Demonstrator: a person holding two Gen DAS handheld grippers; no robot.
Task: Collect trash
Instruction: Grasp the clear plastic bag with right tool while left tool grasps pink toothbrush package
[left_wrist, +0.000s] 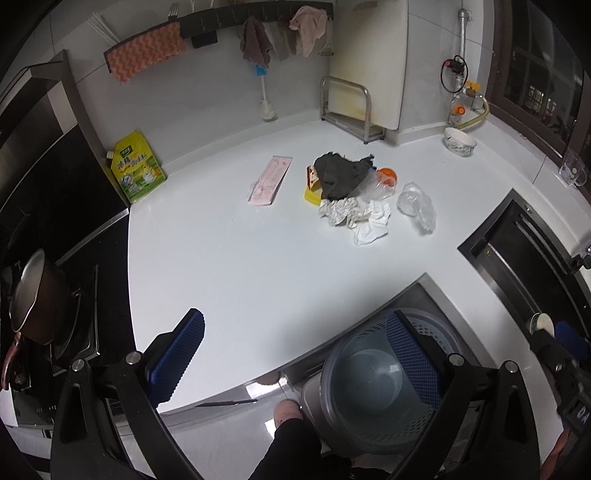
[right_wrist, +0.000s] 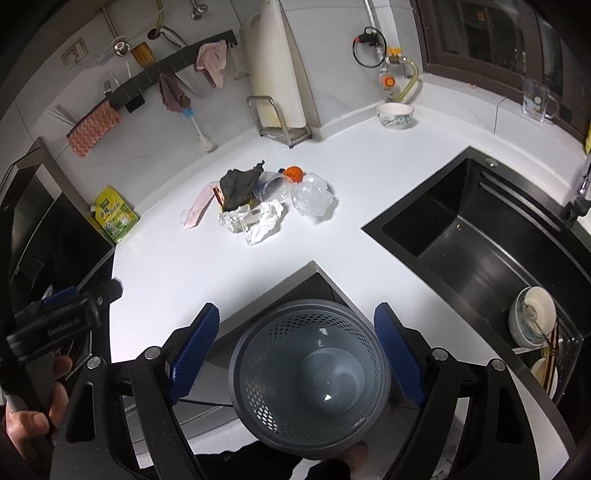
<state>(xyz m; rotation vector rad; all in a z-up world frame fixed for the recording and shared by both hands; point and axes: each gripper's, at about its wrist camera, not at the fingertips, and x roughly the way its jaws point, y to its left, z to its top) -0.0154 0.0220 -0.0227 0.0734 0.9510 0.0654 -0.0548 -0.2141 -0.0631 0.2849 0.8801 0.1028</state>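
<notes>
Left tongs (left_wrist: 295, 354) wide, holding nothing, above counter's front edge. Right tongs (right_wrist: 295, 347) wide too, nothing gripped, directly over gray perforated bin (right_wrist: 309, 380) standing on floor in counter's inner notch; bin looks empty. Trash pile near counter's back middle: dark rag (left_wrist: 341, 177) on top, crumpled paper (left_wrist: 354, 216) at front touching it, clear plastic bag (left_wrist: 417, 206) just beside, pink wrapper (left_wrist: 269, 181) apart toward stove side. White counter (left_wrist: 229, 258). Black sink (right_wrist: 480, 243) at right.
</notes>
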